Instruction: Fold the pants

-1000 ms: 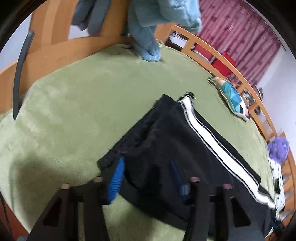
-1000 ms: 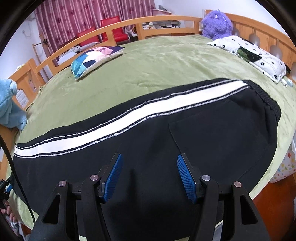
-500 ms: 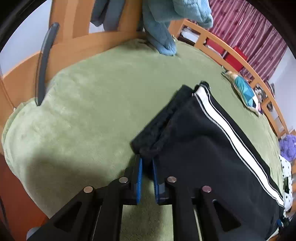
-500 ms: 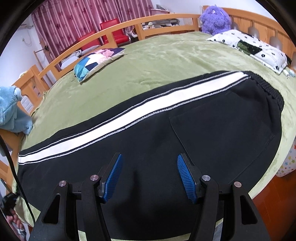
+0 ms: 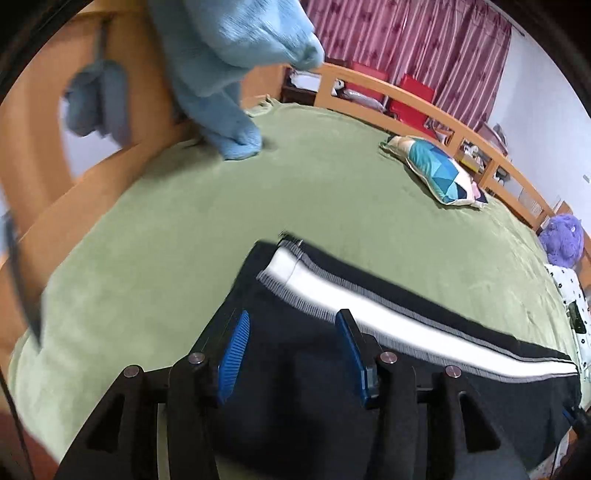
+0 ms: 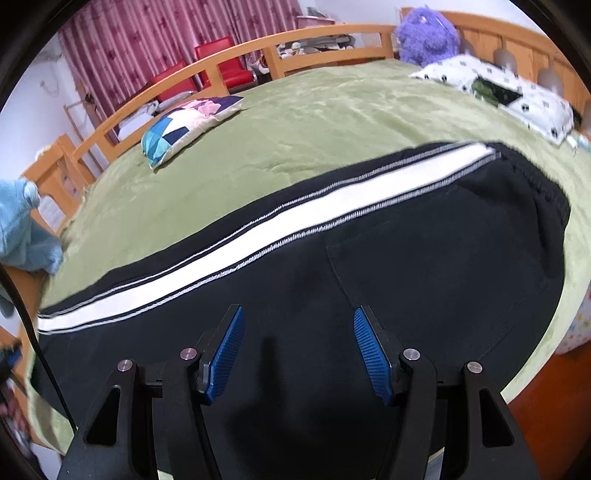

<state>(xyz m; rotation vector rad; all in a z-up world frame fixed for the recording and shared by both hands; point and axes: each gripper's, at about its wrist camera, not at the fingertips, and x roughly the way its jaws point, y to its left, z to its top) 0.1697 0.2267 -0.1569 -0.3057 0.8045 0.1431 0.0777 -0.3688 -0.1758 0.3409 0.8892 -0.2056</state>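
Black pants (image 6: 424,266) with a white side stripe (image 6: 258,236) lie flat along the near edge of a green bed cover (image 6: 332,122). In the left wrist view the pants (image 5: 303,369) show their leg end, the cuff near the middle. My left gripper (image 5: 293,354) is open and empty, just above the leg end. My right gripper (image 6: 299,350) is open and empty, above the middle of the pants, with the waistband (image 6: 546,192) to its right.
A light blue garment (image 5: 229,74) hangs over the wooden footboard (image 5: 110,173). A patterned cushion (image 6: 184,125), a purple plush toy (image 6: 424,33) and a white pillow (image 6: 517,92) lie at the far side. A wooden rail (image 6: 295,40) borders the bed.
My left gripper was shut at the leg's cuff half a second ago; now it is open and over the leg end, which lies flatter. The right gripper has stayed open and moved little.
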